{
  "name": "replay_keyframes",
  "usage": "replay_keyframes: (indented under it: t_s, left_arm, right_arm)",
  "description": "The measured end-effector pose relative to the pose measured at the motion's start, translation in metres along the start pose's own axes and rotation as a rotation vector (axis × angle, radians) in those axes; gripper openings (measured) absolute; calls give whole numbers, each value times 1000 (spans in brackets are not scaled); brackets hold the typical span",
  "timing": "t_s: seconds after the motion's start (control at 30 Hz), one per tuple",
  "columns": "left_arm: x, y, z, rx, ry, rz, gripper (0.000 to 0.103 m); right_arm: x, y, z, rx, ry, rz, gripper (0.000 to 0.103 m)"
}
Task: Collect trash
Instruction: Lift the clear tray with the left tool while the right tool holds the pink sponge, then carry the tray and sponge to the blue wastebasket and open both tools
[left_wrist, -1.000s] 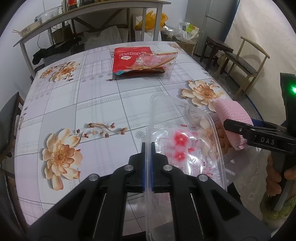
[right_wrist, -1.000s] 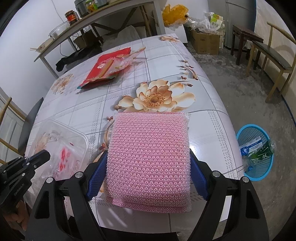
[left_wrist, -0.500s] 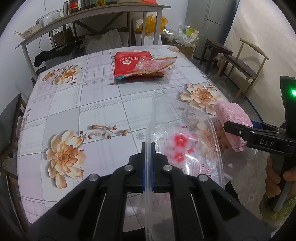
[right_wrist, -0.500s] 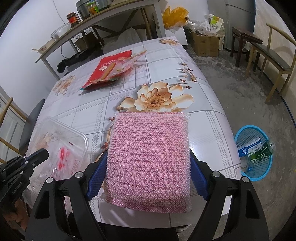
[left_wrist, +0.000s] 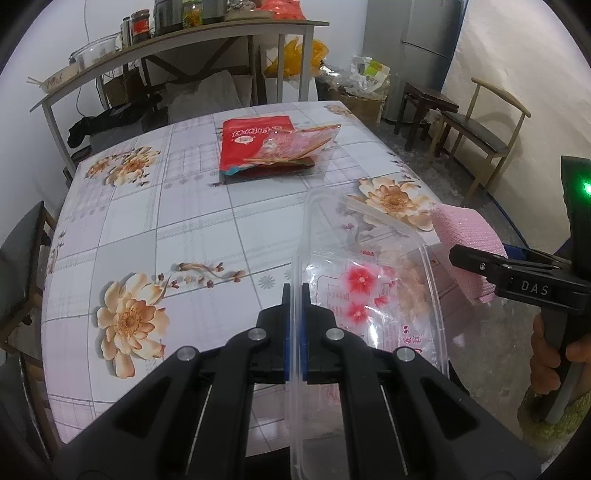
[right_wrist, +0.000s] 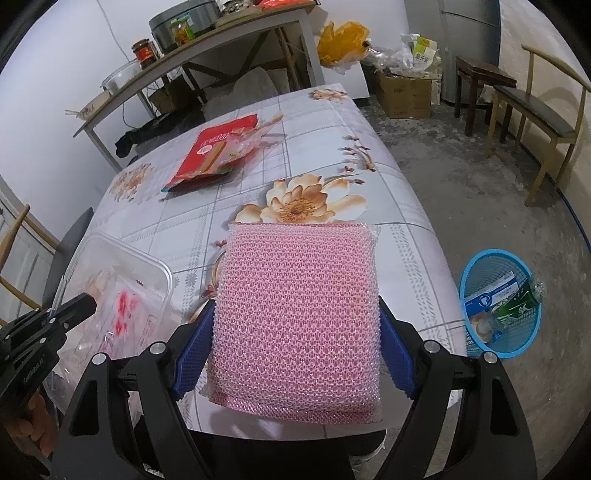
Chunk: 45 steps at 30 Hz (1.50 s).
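Note:
My left gripper (left_wrist: 294, 295) is shut on the rim of a clear plastic tray (left_wrist: 373, 295) with a red-flower wrapper inside, held above the table's near edge. The same clear tray (right_wrist: 122, 291) shows at lower left in the right wrist view. My right gripper (right_wrist: 295, 317) is shut on a pink mesh sponge pad (right_wrist: 299, 317), its blue pads pressing both sides. That pink pad (left_wrist: 469, 236) also shows at the right of the left wrist view. A red snack bag with a pink wrapper on it (left_wrist: 266, 147) lies on the far part of the table.
The table has a floral tablecloth (left_wrist: 177, 221). A blue mesh waste bin (right_wrist: 498, 302) holding packets stands on the floor to the right. Wooden chairs (right_wrist: 535, 110) and a stool stand along the right wall. A shelf table with jars (left_wrist: 166, 40) stands behind.
Both grippers have drawn back a little toward the near edge with their loads, so more of the room behind the table shows. Grips are unchanged.

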<state>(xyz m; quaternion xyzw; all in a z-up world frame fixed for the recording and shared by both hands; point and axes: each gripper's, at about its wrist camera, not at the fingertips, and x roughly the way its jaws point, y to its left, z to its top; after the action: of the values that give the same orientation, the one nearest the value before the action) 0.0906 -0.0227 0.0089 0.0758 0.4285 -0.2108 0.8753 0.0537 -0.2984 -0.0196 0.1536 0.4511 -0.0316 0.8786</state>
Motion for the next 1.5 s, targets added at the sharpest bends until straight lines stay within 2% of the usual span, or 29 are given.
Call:
replay_keyframes:
  t_s: [0.37, 0.6, 0.77, 1.0, 1.13, 1.23, 1.4, 1.5]
  left_arm:
    - [0, -35, 11, 66, -10, -11, 2]
    - [5, -71, 29, 133, -25, -53, 2]
    - [14, -107, 52, 198, -30, -126, 2]
    - [30, -169, 88, 280, -37, -230, 2]
    - [47, -206, 102, 320, -11, -283, 2]
    - [68, -235, 110, 352, 32, -312, 2]
    - [112, -279, 114, 391, 129, -335, 2]
    - [147, -302, 115, 383, 218, -351, 3]
  right_arm:
    - [-17, -38, -6, 72, -32, 5, 79]
    - [-33, -76, -11, 151, -62, -11, 79]
    - [-56, -121, -16, 244, -113, -64, 79]
    - [-95, -207, -36, 429, -185, -199, 79]
    - [-107, -260, -57, 557, -192, -253, 79]
    - [-104, -290, -71, 630, -174, -262, 79]
    - [-78, -327, -85, 731, -111, -215, 79]
    - [-54, -344, -89, 786, -71, -160, 79]
